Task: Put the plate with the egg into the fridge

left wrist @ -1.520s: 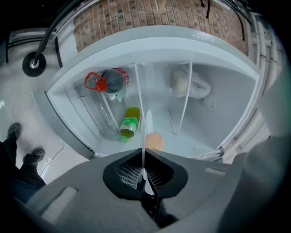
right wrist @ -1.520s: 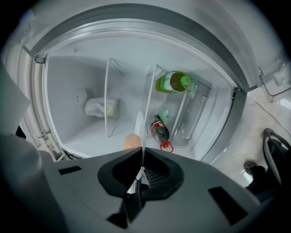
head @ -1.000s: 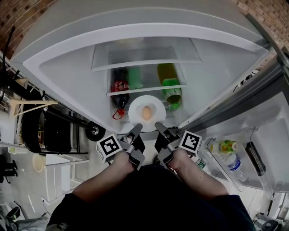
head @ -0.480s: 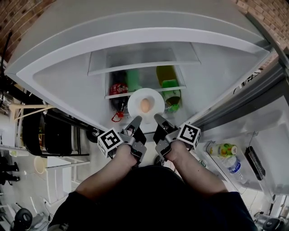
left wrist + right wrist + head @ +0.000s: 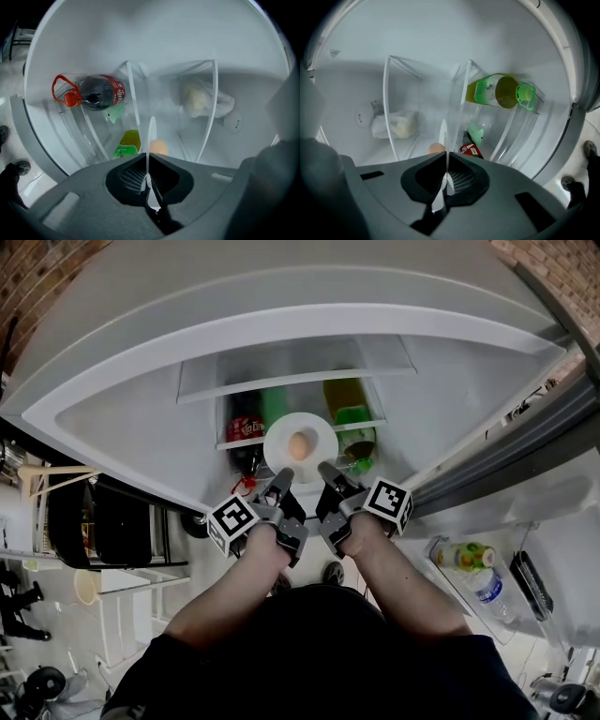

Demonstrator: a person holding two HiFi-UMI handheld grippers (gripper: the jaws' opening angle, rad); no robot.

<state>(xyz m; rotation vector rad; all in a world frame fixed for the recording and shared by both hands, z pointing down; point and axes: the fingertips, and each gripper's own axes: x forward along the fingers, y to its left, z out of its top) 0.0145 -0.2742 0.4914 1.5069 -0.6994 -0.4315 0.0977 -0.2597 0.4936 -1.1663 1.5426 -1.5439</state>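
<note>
step: carry-in | left gripper fingers pinch plate near rim, left side | right gripper fingers pinch same rim, right side | plate level, egg centred, straight ahead of both, at fridge mouth, lined up between cola bottle and green bottle | next likely: push straight in

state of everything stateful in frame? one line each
fridge door: open.
plate: level, gripped at its near rim by both grippers.
egg: whole, resting on the plate.
left gripper: shut on the plate rim.
right gripper: shut on the plate rim.
cola bottle: upright, capped.
green-capped bottle: upright, capped.
</note>
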